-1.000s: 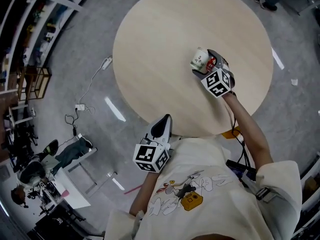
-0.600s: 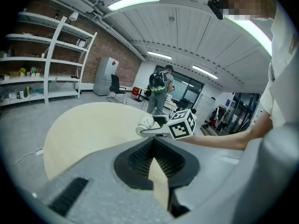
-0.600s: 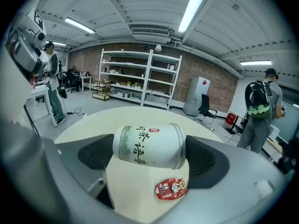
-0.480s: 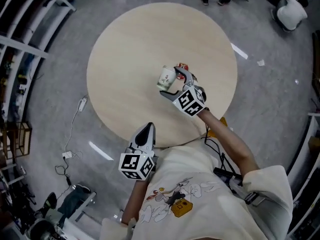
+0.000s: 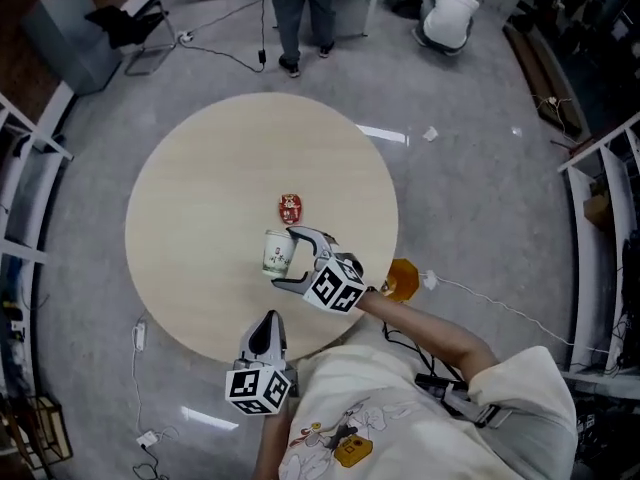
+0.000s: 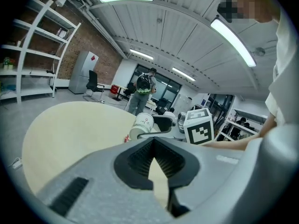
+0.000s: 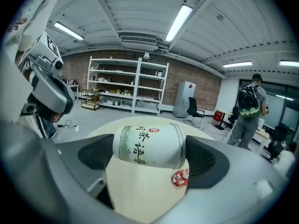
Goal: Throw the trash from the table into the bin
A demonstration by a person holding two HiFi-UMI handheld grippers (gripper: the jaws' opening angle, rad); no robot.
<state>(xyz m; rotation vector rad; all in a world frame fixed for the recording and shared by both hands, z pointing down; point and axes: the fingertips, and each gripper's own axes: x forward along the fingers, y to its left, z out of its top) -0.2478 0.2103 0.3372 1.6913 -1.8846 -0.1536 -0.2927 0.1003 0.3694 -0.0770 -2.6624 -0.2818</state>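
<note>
Standing person (image 7: 249,113), white shelving (image 7: 126,85), grey cabinet (image 7: 185,99)

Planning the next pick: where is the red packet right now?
Head view: the red packet lies on the table near its centre, just beyond the paper cup held in the right gripper.

White paper cup (image 5: 277,253): pale green band, dark green characters, small red seal. Flat red wrapper (image 5: 290,208), white print. Round pale-beige wooden desk (image 5: 200,218). Right hand-held gripper (image 5: 283,257) and left hand-held gripper (image 5: 266,322): grey shells, black pads, black-and-white marker cubes. Grey floor (image 5: 480,168).
</note>
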